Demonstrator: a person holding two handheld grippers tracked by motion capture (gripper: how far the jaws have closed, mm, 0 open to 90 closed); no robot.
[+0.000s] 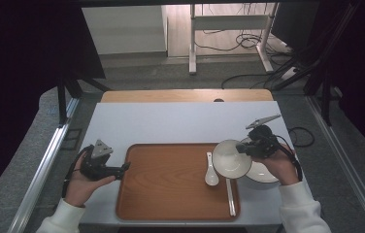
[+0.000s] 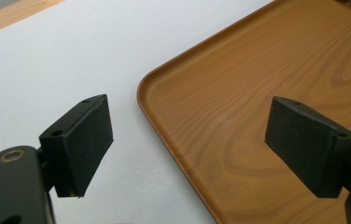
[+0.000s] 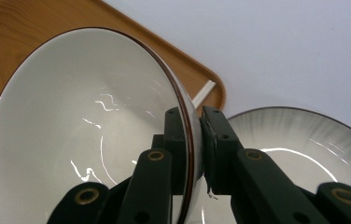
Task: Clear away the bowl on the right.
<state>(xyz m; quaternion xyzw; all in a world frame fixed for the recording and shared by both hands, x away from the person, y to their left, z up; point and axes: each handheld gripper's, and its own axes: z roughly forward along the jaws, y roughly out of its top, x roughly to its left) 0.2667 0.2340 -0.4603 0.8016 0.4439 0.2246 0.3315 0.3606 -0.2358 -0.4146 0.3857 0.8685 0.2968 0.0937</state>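
Observation:
A white bowl (image 1: 231, 158) with a dark rim hangs tilted over the right edge of a wooden tray (image 1: 171, 194). My right gripper (image 1: 246, 147) is shut on its rim. In the right gripper view the jaws pinch the bowl's wall (image 3: 85, 130), one inside and one outside, with my right gripper (image 3: 196, 119) just above a white plate (image 3: 304, 140). That plate (image 1: 264, 174) lies on the table right of the tray. My left gripper (image 1: 124, 168) stands open at the tray's left edge. In the left gripper view my left gripper (image 2: 190, 144) straddles the tray's corner (image 2: 257, 93) with nothing between its jaws.
A white spoon (image 1: 211, 171) lies on the tray beside the bowl. Pale chopsticks (image 1: 230, 196) rest along the tray's right rim. The white table top (image 1: 171, 121) stretches beyond the tray, with a wooden strip at its far edge.

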